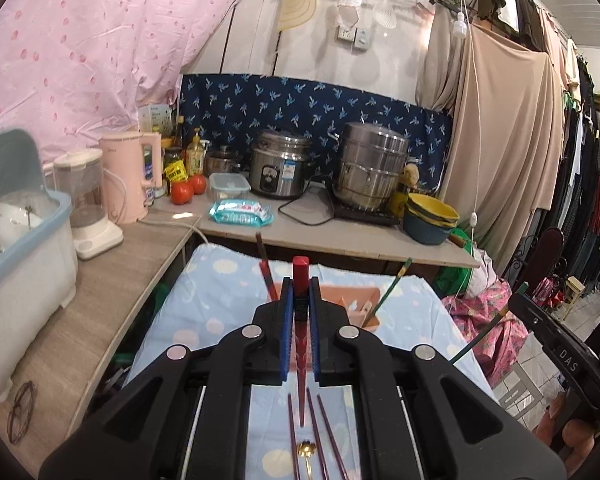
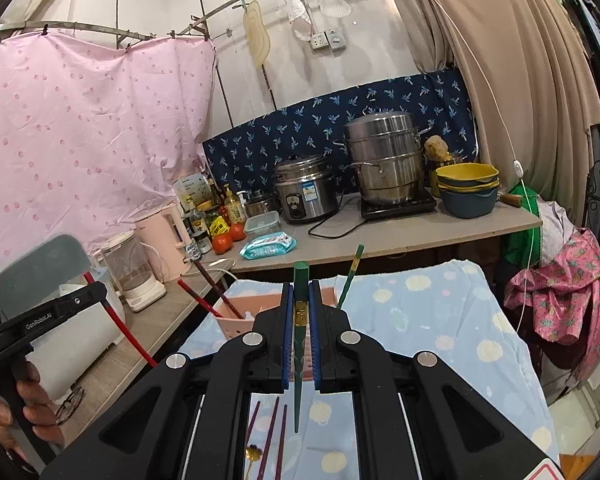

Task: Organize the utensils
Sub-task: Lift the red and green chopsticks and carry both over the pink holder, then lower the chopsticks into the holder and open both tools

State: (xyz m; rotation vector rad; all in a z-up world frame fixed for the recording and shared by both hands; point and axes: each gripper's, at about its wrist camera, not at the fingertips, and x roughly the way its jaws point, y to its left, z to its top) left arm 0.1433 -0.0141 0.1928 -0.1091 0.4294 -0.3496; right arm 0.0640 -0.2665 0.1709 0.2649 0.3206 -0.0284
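Cluttered kitchen counters lie beyond both tongs, above a blue spotted cloth (image 1: 228, 304). Left gripper (image 1: 300, 292) clamps a red chopstick (image 1: 300, 276); its side reads "GenRobot.AI". Right gripper (image 2: 300, 300), marked "DAS", clamps a green chopstick (image 2: 301, 280), the pink utensil holder (image 2: 236, 312) just ahead.

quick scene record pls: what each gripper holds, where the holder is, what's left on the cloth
left gripper: shut on red chopstick, thick end forward
right gripper: shut on green chopstick, thick end forward
pink plastic utensil holder: on the blue patterned cloth, already holds red and green chopsticks
left on cloth: dark purple chopsticks, gold spoon
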